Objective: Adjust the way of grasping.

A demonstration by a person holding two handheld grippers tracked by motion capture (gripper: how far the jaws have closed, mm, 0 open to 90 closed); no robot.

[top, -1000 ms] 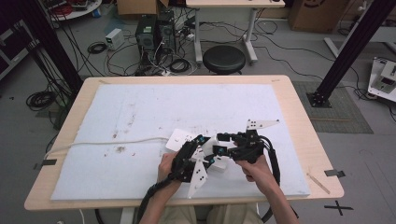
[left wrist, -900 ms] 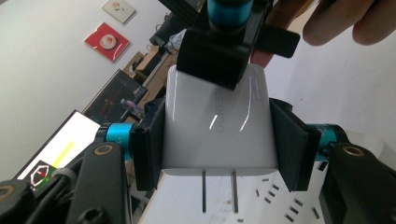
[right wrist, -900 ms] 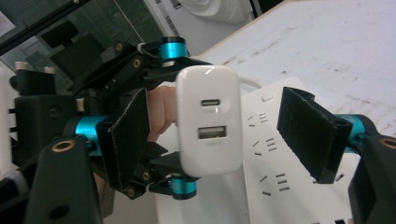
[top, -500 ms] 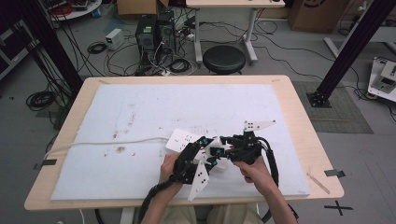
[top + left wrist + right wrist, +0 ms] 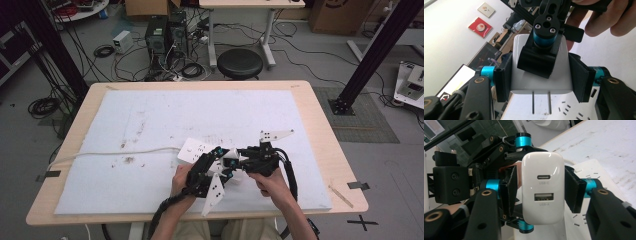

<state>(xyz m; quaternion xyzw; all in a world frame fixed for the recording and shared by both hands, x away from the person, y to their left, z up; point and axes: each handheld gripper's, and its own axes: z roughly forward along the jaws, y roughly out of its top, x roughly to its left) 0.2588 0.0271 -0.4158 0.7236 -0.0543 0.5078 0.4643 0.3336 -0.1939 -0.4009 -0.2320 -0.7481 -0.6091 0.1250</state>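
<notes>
Handover in mid-flight! At seven o'clock of the white worktop (image 5: 150,125) mat, the left claw (image 5: 216,165) was clamped flat on one white charger (image 5: 539,75), its two prongs pointing down toward the slots of the one white power strip (image 5: 192,150). At five o'clock, the right claw (image 5: 239,161) had just been closing around the same charger, its jaws bracketing the face with the two USB ports; whether the pads had pressed home, I couldn't tell. One cord (image 5: 110,152) trailed off toward nine o'clock. My read: the charger was lifted and shared between claws; plugging it into the strip remained.
</notes>
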